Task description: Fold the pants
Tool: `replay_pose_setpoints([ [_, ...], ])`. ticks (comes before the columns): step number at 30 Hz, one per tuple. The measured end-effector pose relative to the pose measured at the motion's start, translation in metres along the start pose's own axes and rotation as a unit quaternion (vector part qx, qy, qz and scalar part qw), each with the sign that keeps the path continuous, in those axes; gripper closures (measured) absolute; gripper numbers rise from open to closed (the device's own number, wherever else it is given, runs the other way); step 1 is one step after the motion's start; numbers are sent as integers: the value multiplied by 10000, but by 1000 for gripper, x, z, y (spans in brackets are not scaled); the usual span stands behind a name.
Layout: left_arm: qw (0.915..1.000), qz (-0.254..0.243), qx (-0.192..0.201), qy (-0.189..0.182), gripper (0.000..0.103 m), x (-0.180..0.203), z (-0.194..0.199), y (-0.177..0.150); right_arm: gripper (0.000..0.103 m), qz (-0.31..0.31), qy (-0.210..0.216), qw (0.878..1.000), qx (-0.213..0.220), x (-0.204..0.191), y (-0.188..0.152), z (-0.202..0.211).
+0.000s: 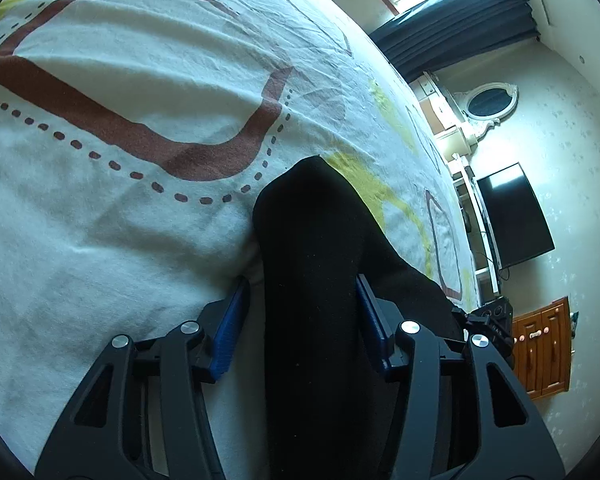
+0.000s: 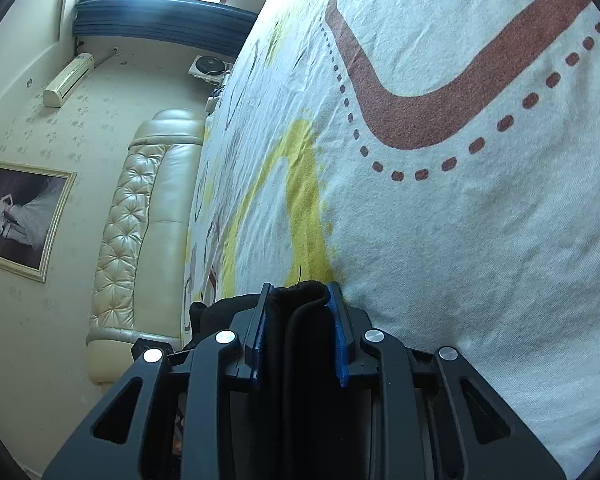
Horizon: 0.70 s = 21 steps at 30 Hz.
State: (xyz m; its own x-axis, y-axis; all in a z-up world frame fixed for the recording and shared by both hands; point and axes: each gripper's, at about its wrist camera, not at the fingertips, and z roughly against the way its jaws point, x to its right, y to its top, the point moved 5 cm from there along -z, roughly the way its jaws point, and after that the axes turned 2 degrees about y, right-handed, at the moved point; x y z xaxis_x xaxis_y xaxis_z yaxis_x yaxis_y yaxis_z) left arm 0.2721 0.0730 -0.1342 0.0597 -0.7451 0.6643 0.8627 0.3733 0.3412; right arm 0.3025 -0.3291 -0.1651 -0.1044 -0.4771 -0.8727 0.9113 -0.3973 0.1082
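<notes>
The black pants [image 1: 312, 264] lie between the blue pads of my left gripper [image 1: 300, 300], which is closed on the cloth just above the white bedspread [image 1: 120, 208] with brown and yellow patterns. A fold of the pants sticks out past the fingertips. In the right wrist view my right gripper [image 2: 298, 300] is closed on a thick doubled edge of the black pants [image 2: 300, 320], close over the bedspread [image 2: 460, 240]. The rest of the garment is hidden under the grippers.
The bed fills most of both views. A padded cream headboard [image 2: 140, 220], a framed picture [image 2: 20, 220] and an air conditioner [image 2: 68, 80] show on the right gripper's left. A dark TV [image 1: 512, 216], oval mirror [image 1: 492, 100], wooden cabinet [image 1: 544, 352] and dark curtain [image 1: 460, 32] stand beyond the bed edge.
</notes>
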Motion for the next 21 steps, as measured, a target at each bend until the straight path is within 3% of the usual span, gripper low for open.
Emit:
replay_pose_setpoints([
  [5, 9998, 60, 84, -184, 50, -4, 4, -2, 78, 34, 26, 10000, 39, 1, -1, 3],
  [9, 9997, 67, 98, -193, 49, -2, 8, -4, 66, 50, 131, 9999, 66, -2, -4, 10],
  [15, 9997, 13, 2, -243, 22, 8, 25, -24, 34, 40, 449, 9990, -48, -9, -31, 40],
  [21, 9994, -289, -150, -63, 17, 21, 42, -66, 30, 180, 451, 9982, -351, -10, -80, 58],
])
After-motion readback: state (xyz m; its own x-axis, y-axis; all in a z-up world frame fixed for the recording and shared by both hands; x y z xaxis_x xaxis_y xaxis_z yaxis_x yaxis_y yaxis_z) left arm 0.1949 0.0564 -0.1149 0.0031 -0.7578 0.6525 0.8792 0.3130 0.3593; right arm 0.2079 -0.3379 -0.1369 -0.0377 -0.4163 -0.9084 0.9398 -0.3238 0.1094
